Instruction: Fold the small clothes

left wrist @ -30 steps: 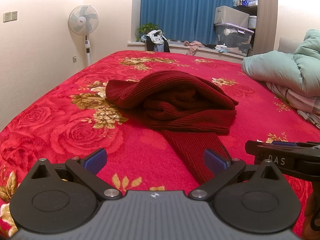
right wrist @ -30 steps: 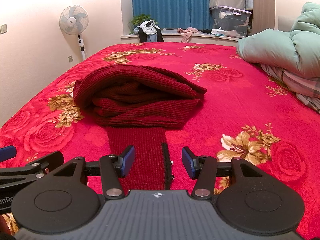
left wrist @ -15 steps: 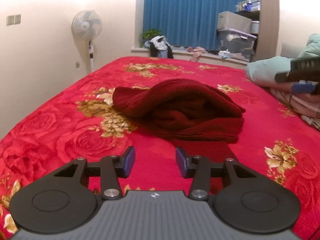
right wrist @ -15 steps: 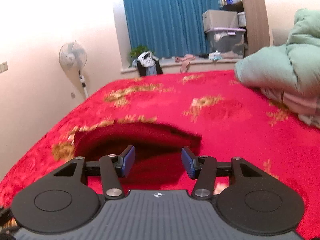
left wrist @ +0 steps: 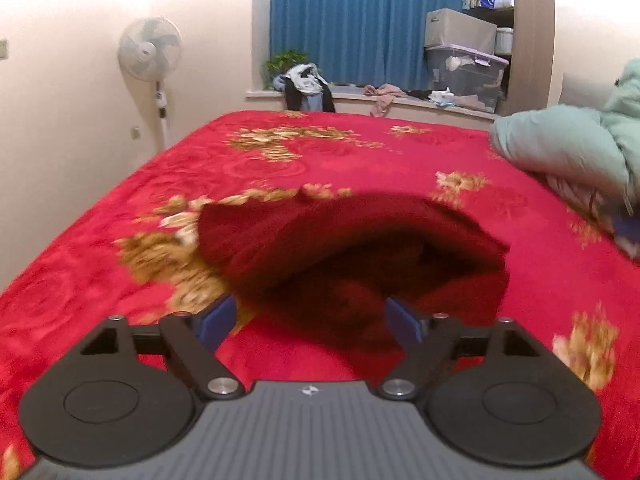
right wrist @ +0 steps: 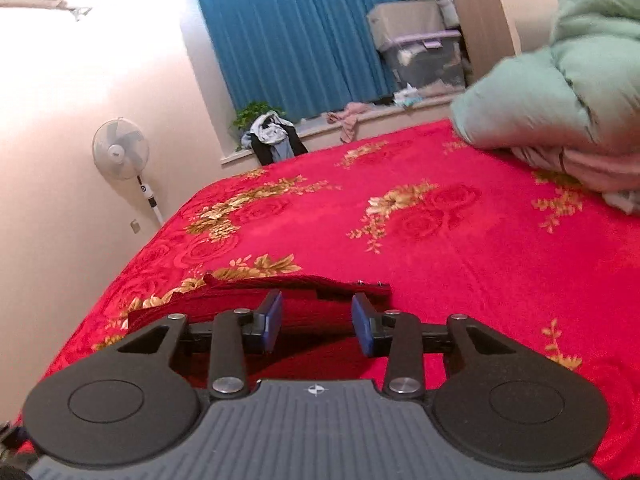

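A dark red knitted garment (left wrist: pixel 340 240) lies bunched on the red floral bedspread (left wrist: pixel 360 152); it is blurred in the left wrist view. My left gripper (left wrist: pixel 310 320) is right at its near edge, jaws opening wide, and the near fold of the knit shows between the fingers without the pads touching it. In the right wrist view a flat edge of the garment (right wrist: pixel 296 286), with small studs at its right end, lies just past my right gripper (right wrist: pixel 318 326). Its jaws are closing, red knit shows in the gap, and the pads do not press on it.
A pale green duvet (left wrist: pixel 560 152) (right wrist: pixel 540 100) is heaped on the bed's right side over striped bedding. A standing fan (left wrist: pixel 150 52) is by the left wall. Clothes and storage boxes (left wrist: pixel 464 56) line the window ledge below the blue curtain.
Both grippers moved forward onto the garment. The long strip that reached toward me now lies up on the pile. The left jaws narrowed, then widened; the right gripper rolled and its jaws narrowed.
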